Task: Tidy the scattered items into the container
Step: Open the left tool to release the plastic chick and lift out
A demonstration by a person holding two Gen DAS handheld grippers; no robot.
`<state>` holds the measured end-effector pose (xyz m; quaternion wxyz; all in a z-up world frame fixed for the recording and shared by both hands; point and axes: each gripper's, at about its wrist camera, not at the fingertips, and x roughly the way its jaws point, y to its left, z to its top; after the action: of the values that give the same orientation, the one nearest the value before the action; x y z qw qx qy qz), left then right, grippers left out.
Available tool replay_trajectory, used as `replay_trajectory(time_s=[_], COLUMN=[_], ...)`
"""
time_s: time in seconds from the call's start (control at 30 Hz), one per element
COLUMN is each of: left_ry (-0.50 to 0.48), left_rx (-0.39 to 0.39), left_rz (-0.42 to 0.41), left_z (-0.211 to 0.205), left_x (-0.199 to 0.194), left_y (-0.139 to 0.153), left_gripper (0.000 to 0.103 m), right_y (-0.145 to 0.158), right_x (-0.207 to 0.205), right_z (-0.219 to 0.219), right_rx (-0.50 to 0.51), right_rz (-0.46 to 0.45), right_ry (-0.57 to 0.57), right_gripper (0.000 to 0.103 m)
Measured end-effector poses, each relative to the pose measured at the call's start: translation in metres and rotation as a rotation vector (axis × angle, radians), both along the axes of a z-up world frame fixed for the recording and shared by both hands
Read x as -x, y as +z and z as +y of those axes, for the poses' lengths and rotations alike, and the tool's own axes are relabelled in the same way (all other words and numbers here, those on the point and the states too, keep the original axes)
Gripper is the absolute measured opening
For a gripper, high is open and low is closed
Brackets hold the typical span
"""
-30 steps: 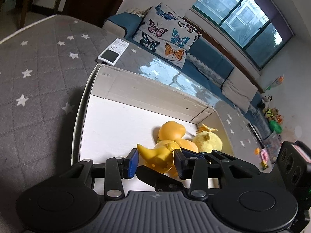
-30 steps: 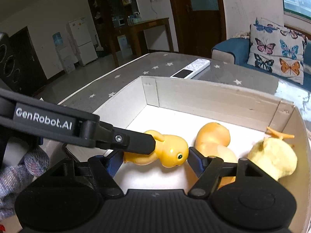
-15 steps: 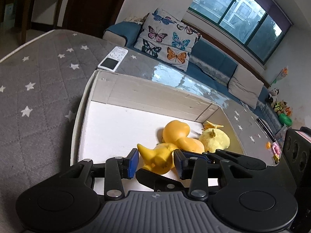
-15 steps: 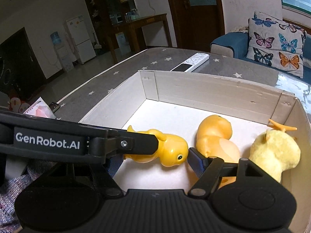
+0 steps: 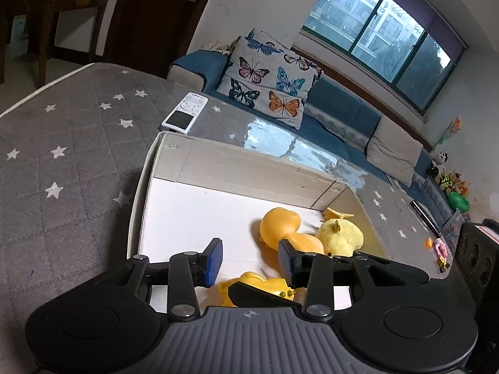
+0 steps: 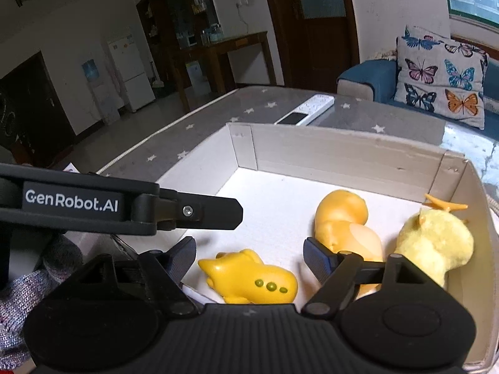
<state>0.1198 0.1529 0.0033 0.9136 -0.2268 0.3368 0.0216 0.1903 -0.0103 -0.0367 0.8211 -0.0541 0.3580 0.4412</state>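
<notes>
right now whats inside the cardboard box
Inside the cardboard box lie three toys: a small yellow toy with green dots, an orange rubber duck, and a fuzzy yellow chick. The near floor is hidden behind the right gripper.

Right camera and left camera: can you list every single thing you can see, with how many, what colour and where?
Box: one, white cardboard, on the starry cloth.
Small duck toy: one, yellow with three green dots, lying on its side on the box floor near the front.
Big duck toy: one, orange-yellow, in the box beside the fluffy chick.
Fluffy chick: one, pale yellow, in the box's right corner.
Remote: one, white, on the cloth behind the box.
Cloth: one, grey with white stars, under the box.
Pillow: one, white with butterflies, on the blue sofa.
Left gripper: one, black with blue pads, open above the small duck toy.
Right gripper: one, black, open.
</notes>
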Motion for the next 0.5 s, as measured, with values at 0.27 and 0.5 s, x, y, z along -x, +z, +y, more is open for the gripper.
replay_trajectory(time_s=[0.27, 0.5], left_ry=[0.008, -0.004], left_rx=[0.008, -0.001], left_rz=[-0.036, -0.057], left_z=[-0.007, -0.023], left_x=[0.015, 0.030], left_y=[0.010, 0.013], left_gripper=[0.042, 0.042], right_y=[0.017, 0.025], right_x=[0.019, 0.037], right_z=[-0.017, -0.045], right_rx=[-0.041, -0.069], right_rz=[-0.076, -0.122], right_ry=[-0.018, -0.058], right_gripper=[0.092, 0.099])
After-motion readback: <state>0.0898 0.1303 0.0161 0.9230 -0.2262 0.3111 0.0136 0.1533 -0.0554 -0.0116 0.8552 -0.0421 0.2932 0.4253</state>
